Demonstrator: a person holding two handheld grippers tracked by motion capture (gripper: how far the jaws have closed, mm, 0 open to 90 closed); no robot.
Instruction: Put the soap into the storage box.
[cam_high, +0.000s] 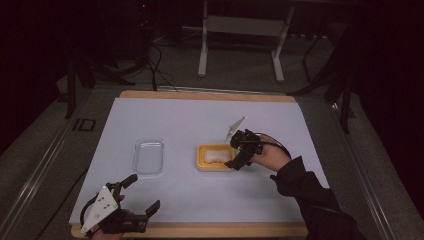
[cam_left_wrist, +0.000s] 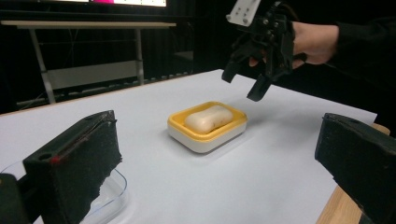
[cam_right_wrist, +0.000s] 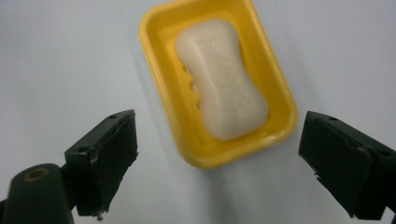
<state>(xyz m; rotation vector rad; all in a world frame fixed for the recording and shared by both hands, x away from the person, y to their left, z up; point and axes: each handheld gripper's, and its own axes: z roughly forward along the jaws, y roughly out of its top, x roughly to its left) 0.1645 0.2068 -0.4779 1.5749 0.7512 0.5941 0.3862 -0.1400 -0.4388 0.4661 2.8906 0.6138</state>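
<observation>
Overhead, a white sheet covers a wooden table, and a person works at it with a two-jaw gripper in each hand. Near the middle sits a yellow soap dish on a white base, with a pale bar of soap lying flat inside it, touching the ridged bottom. The right gripper hangs just above the dish's right edge, tilted down toward it, its jaws spread wide with nothing between them; in the right gripper view the soap and dish lie below and ahead of the two black pads. The left gripper rests low at the near left edge of the table, also wide open and empty. A clear plastic lid lies flat on the sheet, well left of the dish. The work in hand looks like the soap and its dish; no grip is on either. To do it well, the right hand would probably need to centre the jaws across the soap's narrow waist, come straight down, and close gently, since a smooth bar may slip or tip the light dish.
</observation>
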